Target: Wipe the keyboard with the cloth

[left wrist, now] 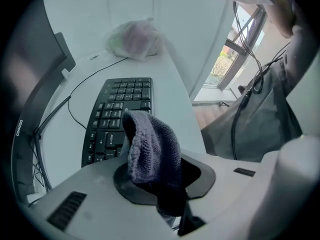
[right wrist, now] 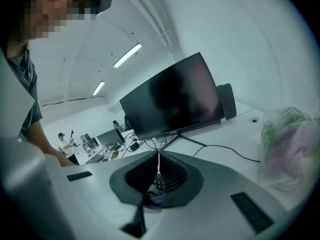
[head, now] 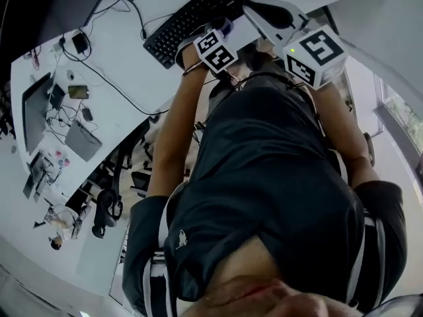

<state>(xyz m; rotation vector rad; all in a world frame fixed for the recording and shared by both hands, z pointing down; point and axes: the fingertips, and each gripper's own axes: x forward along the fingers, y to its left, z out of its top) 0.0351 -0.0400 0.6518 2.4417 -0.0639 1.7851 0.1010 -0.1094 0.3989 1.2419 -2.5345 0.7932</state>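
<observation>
A black keyboard (head: 205, 12) lies on the white desk (head: 132, 65); in the left gripper view the keyboard (left wrist: 120, 116) is just ahead of the jaws. My left gripper (left wrist: 155, 176) is shut on a dark grey-purple cloth (left wrist: 150, 146), which stands up in a fold above the jaws. In the head view my left gripper (head: 221, 32) hovers at the keyboard's near edge. My right gripper (head: 258, 8) is held beside it over the keyboard's right end. In its own view the right gripper (right wrist: 158, 171) is shut with nothing in it, its jaws meeting in a thin line.
A black monitor (right wrist: 175, 96) stands behind the keyboard, its cable trailing over the desk. A tied plastic bag (left wrist: 135, 39) sits at the desk's far end, by the wall. Cables and small devices (head: 76, 91) lie on the desk's left part. A window (left wrist: 235, 49) is at the right.
</observation>
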